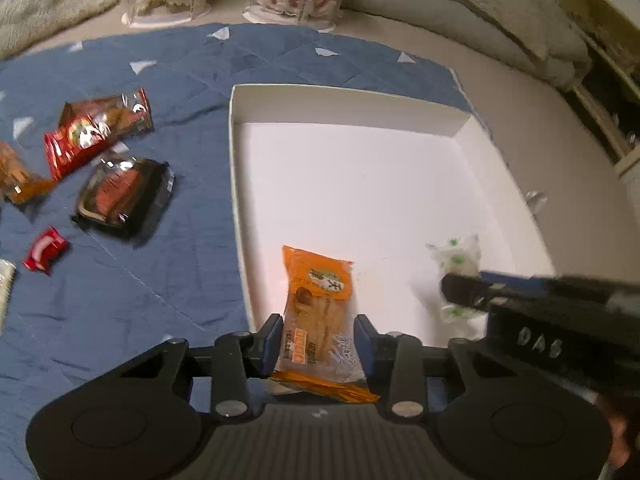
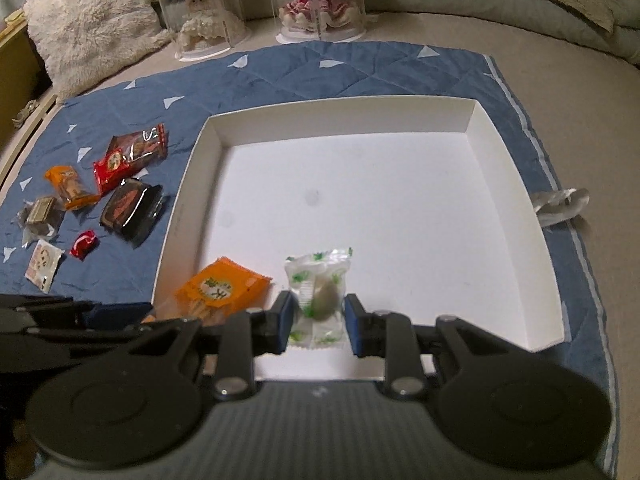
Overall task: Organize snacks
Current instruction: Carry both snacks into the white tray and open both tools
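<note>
Ahead of my grippers I see a blue quilted mat (image 2: 320,72) carrying the white box (image 2: 516,184), loose snack packets (image 2: 132,208) left of it.

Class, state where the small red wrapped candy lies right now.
In the right wrist view, the small red candy lies on the blue quilt, left of the white box, below the black packet.
</note>
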Motion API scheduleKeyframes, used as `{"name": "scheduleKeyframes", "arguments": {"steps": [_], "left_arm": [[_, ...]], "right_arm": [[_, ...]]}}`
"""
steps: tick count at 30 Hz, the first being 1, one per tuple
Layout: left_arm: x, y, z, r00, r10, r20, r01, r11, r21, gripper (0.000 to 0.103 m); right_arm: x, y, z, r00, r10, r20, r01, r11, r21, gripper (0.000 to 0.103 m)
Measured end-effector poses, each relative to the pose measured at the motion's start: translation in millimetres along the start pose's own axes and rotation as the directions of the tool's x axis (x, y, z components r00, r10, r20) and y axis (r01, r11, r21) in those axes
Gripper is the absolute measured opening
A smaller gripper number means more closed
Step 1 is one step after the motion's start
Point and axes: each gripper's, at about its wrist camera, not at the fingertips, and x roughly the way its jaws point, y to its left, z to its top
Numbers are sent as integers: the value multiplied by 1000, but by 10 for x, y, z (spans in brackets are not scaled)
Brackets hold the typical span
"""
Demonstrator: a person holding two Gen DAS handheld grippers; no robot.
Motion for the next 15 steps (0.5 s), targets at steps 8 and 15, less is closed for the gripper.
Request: {"name": "scheduleKeyframes", "arguments": {"steps": [8,15], "left_arm": [[23,39,52,998,-12,61,15,998,-60,37],[-78,18,66,997,39,66,-39,999,-10,37]], "right_arm": [[49,-9,24,1000,6,-12,-6,1000,5,33],[61,-5,22,1000,14,-9,-13,1000,6,33]]}}
